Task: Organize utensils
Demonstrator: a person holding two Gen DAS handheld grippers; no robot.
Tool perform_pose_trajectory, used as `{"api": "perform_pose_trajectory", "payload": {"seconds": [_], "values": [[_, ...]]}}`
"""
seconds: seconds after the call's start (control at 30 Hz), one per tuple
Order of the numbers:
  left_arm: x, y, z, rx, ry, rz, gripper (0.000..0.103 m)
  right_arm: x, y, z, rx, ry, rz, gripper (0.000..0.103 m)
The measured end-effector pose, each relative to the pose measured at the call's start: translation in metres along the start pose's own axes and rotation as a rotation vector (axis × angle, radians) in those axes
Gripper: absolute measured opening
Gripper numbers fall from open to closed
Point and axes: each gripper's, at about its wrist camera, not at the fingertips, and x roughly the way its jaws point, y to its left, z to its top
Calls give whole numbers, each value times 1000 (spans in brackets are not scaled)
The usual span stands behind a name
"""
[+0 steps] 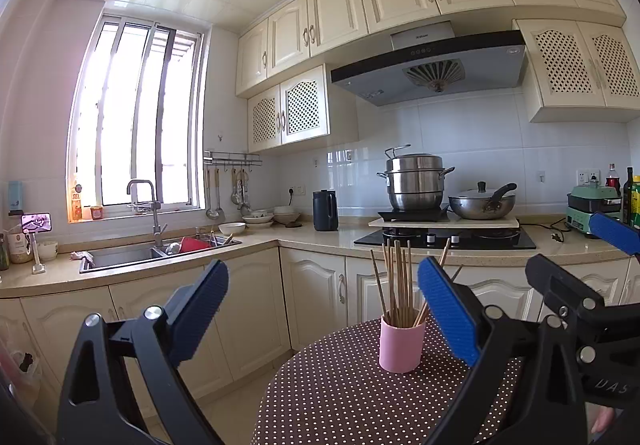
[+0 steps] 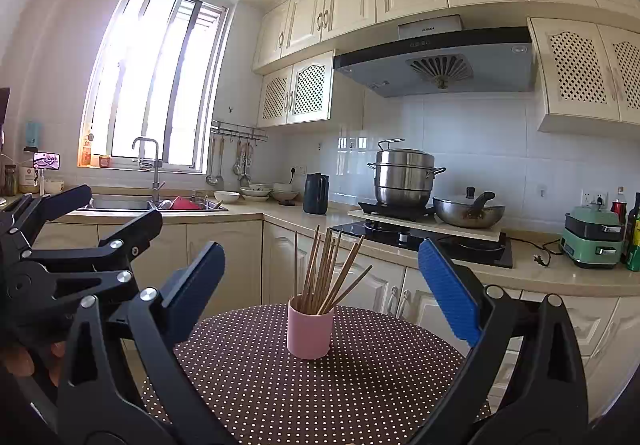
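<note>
pink cup (image 2: 310,329) of chopsticks (image 2: 326,273) on a dotted table (image 2: 280,385), both claws spread wide and empty.

in the right wrist view the cup stands upright at lower centre, between the right gripper (image 2: 320,293) fingers but clear of both; the chopsticks fan out of it toward the upper right. the left gripper (image 2: 116,213) shows at the left edge of that frame, beside the right one, off the table's rim. in the left wrist view the left gripper (image 1: 320,309) frames the cup (image 1: 401,345) right of centre, close to its right finger (image 1: 448,313). behind, a sink (image 1: 128,255) at left and a stove (image 1: 444,239) with a steamer pot (image 1: 416,181).
</note>
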Motion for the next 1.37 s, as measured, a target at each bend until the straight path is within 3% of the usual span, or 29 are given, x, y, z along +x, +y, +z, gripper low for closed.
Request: {"api": "perform_pose_trajectory", "payload": {"seconds": [1.37], "values": [[2, 5, -6, 2, 24, 15, 94, 8, 1, -9, 18, 17, 5, 96]]}}
